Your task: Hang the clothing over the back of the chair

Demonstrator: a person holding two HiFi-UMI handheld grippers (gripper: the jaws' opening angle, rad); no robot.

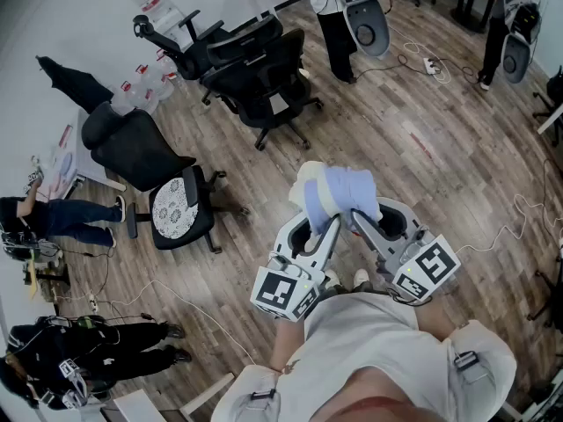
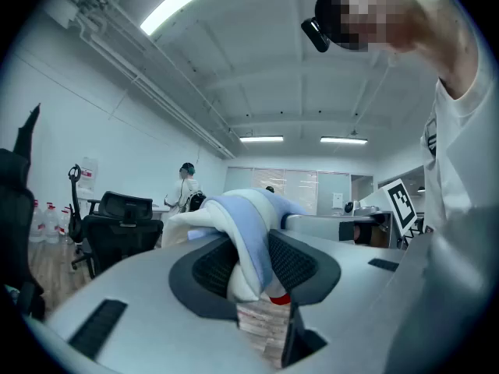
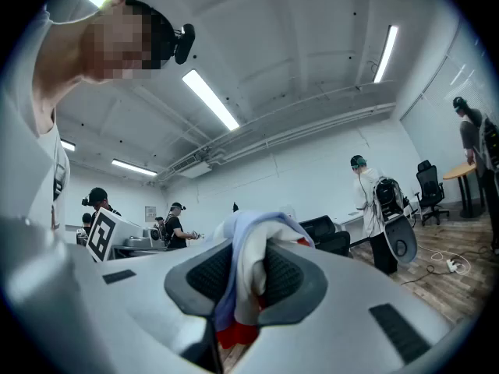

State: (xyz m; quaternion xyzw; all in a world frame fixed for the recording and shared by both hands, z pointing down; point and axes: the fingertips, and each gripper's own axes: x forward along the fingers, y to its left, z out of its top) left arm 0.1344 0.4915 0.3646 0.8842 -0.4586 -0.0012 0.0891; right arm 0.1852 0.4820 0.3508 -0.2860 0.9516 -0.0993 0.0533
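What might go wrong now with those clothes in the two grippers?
1. The clothing is bunched in a wad, pinched by the left gripper and the right gripper close together. If it isn't spread out, it may slide off a chair back.
2. A loose cable lies on the floor toward the black chair. A foot might catch on it.

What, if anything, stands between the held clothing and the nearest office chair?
Nothing visible. The left gripper and right gripper hold the clothing; only bare floor lies between it and the chair with the patterned cushion at the head view's left.
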